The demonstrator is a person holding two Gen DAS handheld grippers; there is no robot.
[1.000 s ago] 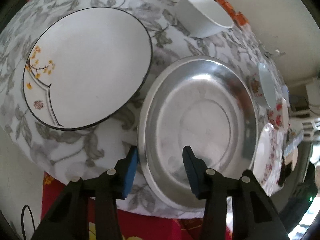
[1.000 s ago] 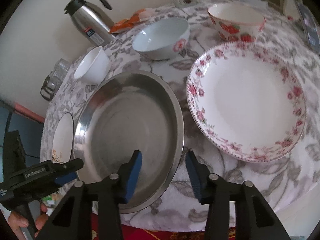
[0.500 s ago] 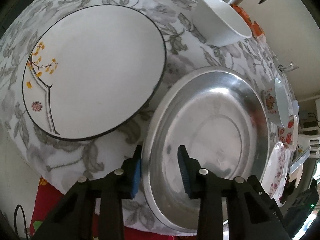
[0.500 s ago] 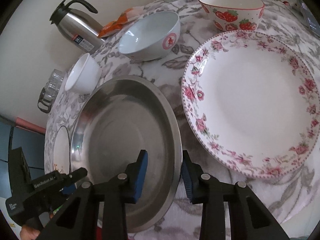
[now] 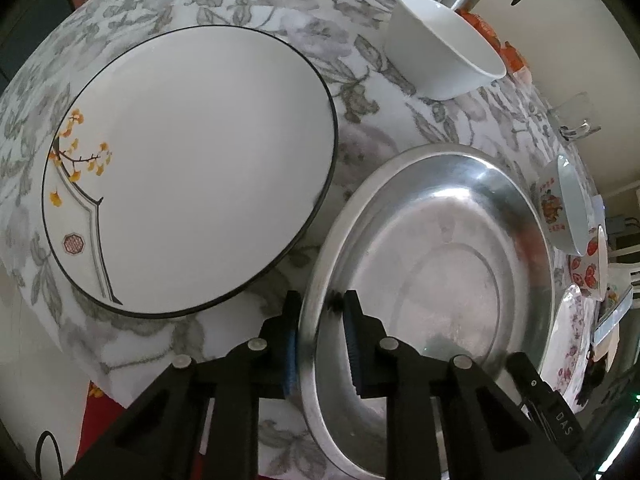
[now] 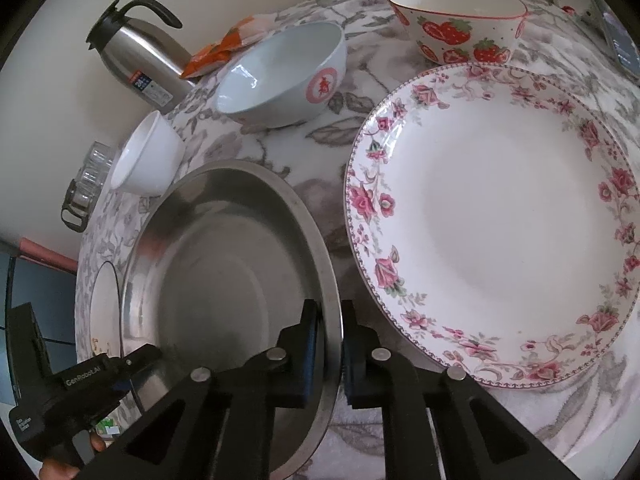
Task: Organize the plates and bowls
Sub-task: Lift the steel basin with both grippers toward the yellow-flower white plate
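Left wrist view: the left gripper (image 5: 320, 326), jaws just closing, pinches the steel plate's (image 5: 440, 264) near rim on the table (image 5: 360, 92).

Right wrist view: the right gripper (image 6: 329, 344) has just closed onto the opposite rim. Lifting it level, both hands together, likely comes next.

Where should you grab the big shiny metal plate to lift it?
By its thin raised rim, from the near edge, one side each. The steel plate is wide and shallow, so only the rim fits between fingers. The left gripper and right gripper have just been closing there and now pinch the rim, one finger inside, one outside.
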